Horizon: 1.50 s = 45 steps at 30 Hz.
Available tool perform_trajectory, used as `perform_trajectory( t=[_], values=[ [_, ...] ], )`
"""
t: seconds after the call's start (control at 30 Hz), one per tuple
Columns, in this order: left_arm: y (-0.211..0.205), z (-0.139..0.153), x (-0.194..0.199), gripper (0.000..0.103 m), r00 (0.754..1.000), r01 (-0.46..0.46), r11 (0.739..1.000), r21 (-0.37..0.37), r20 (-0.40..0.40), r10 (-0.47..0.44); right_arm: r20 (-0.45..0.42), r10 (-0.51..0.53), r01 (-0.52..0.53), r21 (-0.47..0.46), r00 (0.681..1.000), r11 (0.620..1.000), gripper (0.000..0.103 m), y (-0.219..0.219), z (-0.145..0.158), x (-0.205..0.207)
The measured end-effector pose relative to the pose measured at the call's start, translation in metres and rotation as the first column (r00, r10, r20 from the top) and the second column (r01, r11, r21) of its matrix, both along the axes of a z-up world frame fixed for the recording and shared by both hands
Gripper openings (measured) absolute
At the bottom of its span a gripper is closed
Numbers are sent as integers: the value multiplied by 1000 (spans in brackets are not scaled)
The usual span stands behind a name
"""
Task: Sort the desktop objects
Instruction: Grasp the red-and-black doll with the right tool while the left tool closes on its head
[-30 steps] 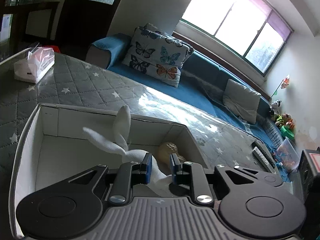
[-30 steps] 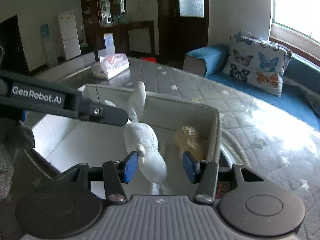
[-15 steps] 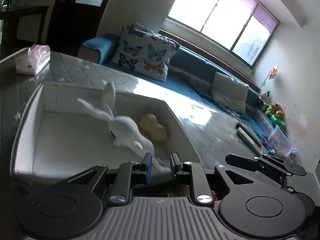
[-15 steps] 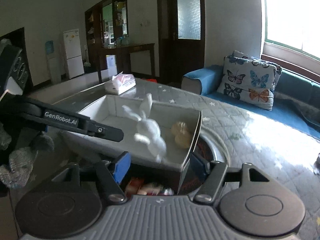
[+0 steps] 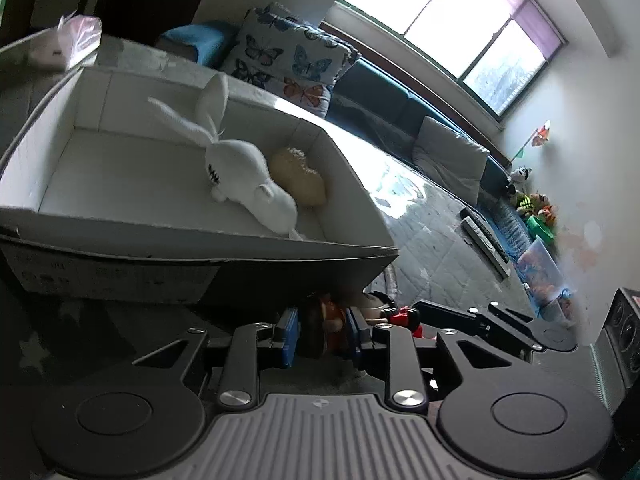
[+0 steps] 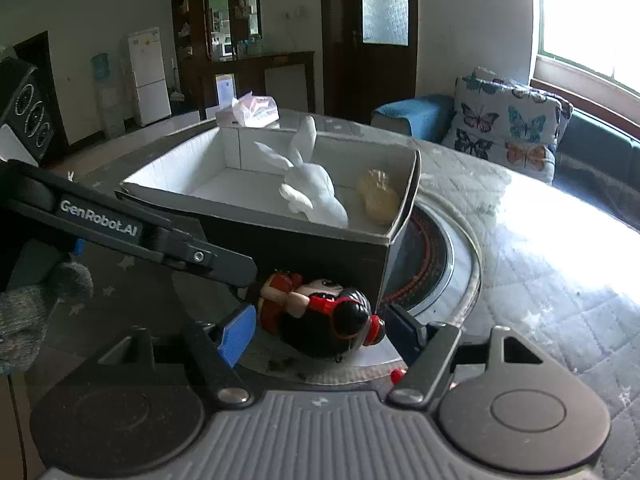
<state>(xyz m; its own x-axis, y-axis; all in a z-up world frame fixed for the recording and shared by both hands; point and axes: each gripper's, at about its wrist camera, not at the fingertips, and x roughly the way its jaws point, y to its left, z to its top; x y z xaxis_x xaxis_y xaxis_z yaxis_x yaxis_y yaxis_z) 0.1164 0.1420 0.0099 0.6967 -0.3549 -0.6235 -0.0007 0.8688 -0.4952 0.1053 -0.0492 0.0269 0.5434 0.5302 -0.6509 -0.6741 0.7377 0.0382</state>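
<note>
Both grippers at the doll, jaws opening.
Left view: left gripper (image 5: 322, 338) spread, doll (image 5: 332, 320) between pads, box (image 5: 168, 240) just beyond. Right view: right gripper (image 6: 316, 330) wide around the doll (image 6: 320, 316), clear of both pads; rabbit (image 6: 312, 188) in box (image 6: 320, 252) ahead.

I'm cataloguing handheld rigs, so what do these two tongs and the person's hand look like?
Both the left tongs and the right tongs are matte black, with linked arms, silver pivot screws, round discs either side, a ribbed grey centre plate and blue pads. The left one's side arm bears white "GenRobot.AI" lettering. The hand wears a grey knitted glove.
</note>
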Motion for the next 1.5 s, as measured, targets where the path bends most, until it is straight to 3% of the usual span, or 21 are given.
perform_trajectory(
  t=[0.3, 0.4, 0.93, 1.03, 1.5],
  values=[
    [9, -11, 8, 32, 1000, -1, 995, -97, -7, 0, -31, -7, 6, -3, 1000, 1000, 72, 2, -11, 9],
    [11, -14, 12, 33, 1000, -8, 993, -119, -13, 7, -40, -6, 6, -5, 999, 1000, 68, 3, -14, 13],
    [13, -34, 21, 38, 993, -70, 974, -217, -107, 47, -47, 11, -12, -35, 999, 999, 63, 10, -11, 6],
    [12, -34, 22, 39, 991, -94, 972, -217, -111, 71, -37, 12, -14, -50, 999, 999, 63, 12, -11, 4],
    [8, -26, 15, 37, 996, -47, 980, -194, -78, 33, -27, 40, -42, -47, 999, 998, 62, 7, -13, 2]
  ],
)
